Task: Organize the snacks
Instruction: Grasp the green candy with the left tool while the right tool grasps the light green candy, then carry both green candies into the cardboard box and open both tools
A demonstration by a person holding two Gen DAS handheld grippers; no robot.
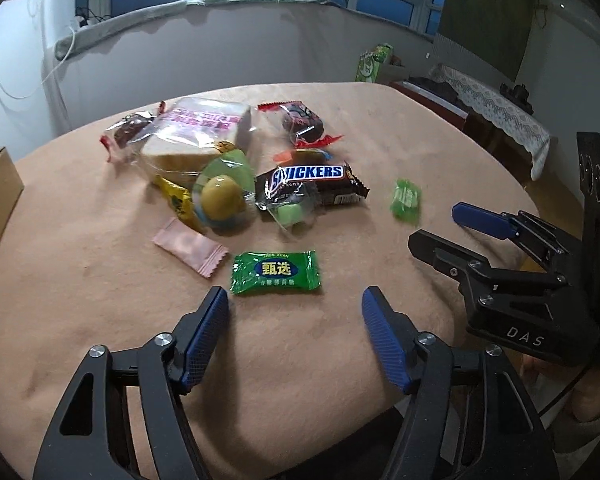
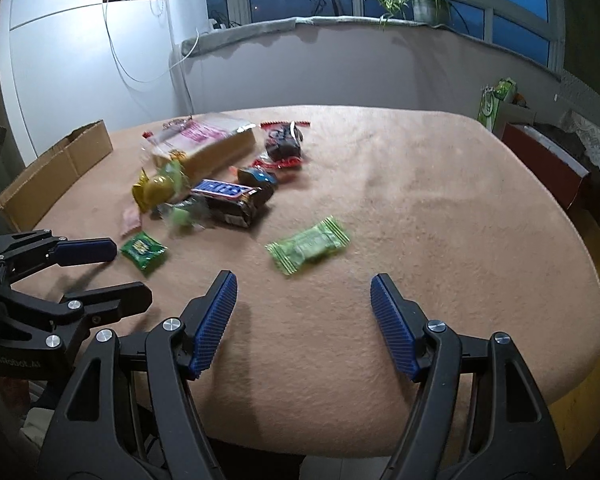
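Left wrist view has the left gripper [image 1: 294, 304] spread wide and empty, with the dark green candy [image 1: 275, 272] sitting just ahead of its left fingertip, so I'd nudge left to centre it before squeezing. Right gripper [image 2: 303, 292] is also wide apart holding nothing, the light green candy [image 2: 308, 244] lying just ahead between its 2 fingers; the cardboard box [image 2: 48, 176] sits far off to the left.
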